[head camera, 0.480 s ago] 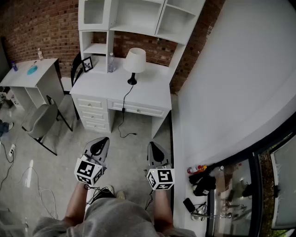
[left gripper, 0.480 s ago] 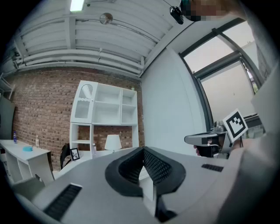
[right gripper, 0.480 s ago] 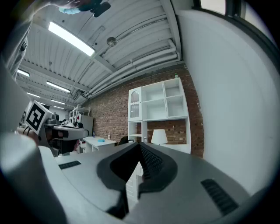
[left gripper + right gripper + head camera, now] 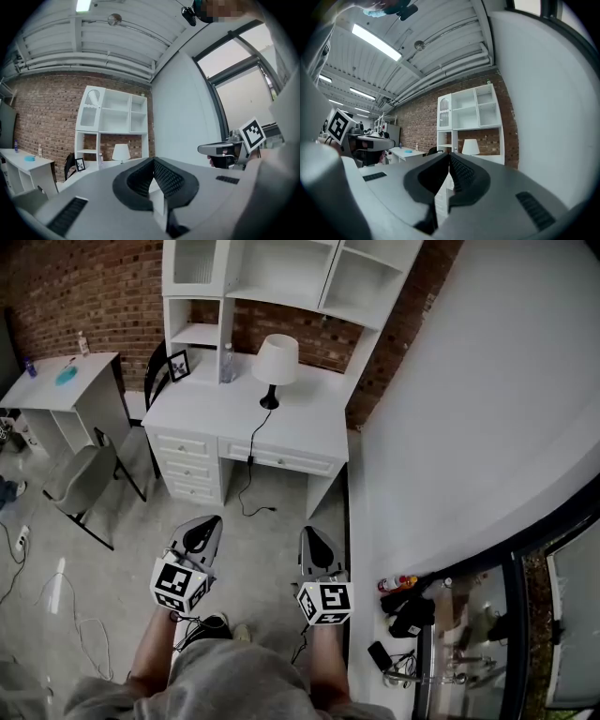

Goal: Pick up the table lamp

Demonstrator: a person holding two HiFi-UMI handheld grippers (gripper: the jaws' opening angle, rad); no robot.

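Table lamp (image 4: 275, 364) upright on white worktop (image 4: 211, 416), near its back edge, right of its middle. White shade, black base. Black cord (image 4: 251, 442) hangs over worktop's front edge. Shelf unit (image 4: 272, 277) stands at worktop's back. Bottle (image 4: 226, 364) and picture frame (image 4: 177, 367) on worktop's left part. Left hand-held gripper (image 4: 208, 521) and right hand-held gripper (image 4: 309, 532) level, side by side, well short of worktop's front, above floor. Both sets of jaws closed, tips together, nothing between them.

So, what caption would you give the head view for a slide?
Left tongs and right tongs shut and empty; the lamp stands on the white desk ahead, untouched.
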